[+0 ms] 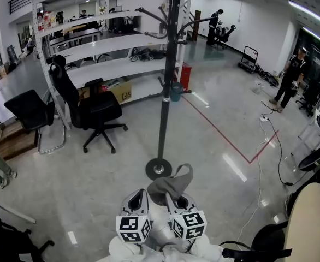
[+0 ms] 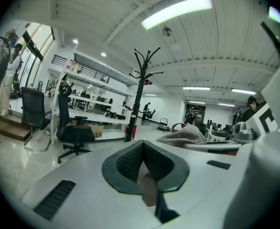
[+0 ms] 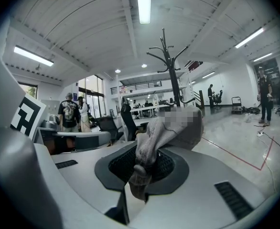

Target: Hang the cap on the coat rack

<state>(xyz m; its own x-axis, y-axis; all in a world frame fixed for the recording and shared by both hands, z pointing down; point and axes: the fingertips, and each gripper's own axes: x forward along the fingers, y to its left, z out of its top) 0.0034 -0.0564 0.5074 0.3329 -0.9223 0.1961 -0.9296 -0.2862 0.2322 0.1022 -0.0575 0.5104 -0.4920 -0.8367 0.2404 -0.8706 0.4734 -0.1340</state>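
Where the cap sits: the cap (image 1: 168,189) hangs at the front of the two tools, low in the head view. It is above the floor (image 1: 94,195) and just short of the round foot of the coat rack (image 1: 164,102), whose hooks are far above it.
Cap, colour and cloth: soft grey fabric, which looks paler and slightly beige in the two gripper views.
Cap, shape: crumpled rather than domed. In the head view the crown slumps between the tool tips. A narrow strip arches up in a loop on its right side; I cannot tell whether it is the back strap or an edge of the brim.
Cap, right gripper view: a bunched fold of the cap (image 3: 152,140) runs down into the pads and a twisted end pokes out below them. The rest bulges up and to the right, part of it blurred.
Cap, left gripper view: the cap (image 2: 183,135) is a rumpled mound lying on the neighbouring tool, off to the right and apart from this tool's pads.
Right tool: the right tool (image 1: 177,200) has its jaws clamped on the bunched fold, with the pads pressing the cloth from both sides.
Left tool: the left tool (image 1: 135,198) lies beside the right tool with its jaws together. The ribbed pads (image 2: 130,161) meet along a seam with nothing gripped. A pale patch under the seam cannot be identified.
Coat rack: a dark upright pole on a round base with curved hooks branching at the top. It stands ahead of both tools in every view (image 2: 136,104) (image 3: 171,75).
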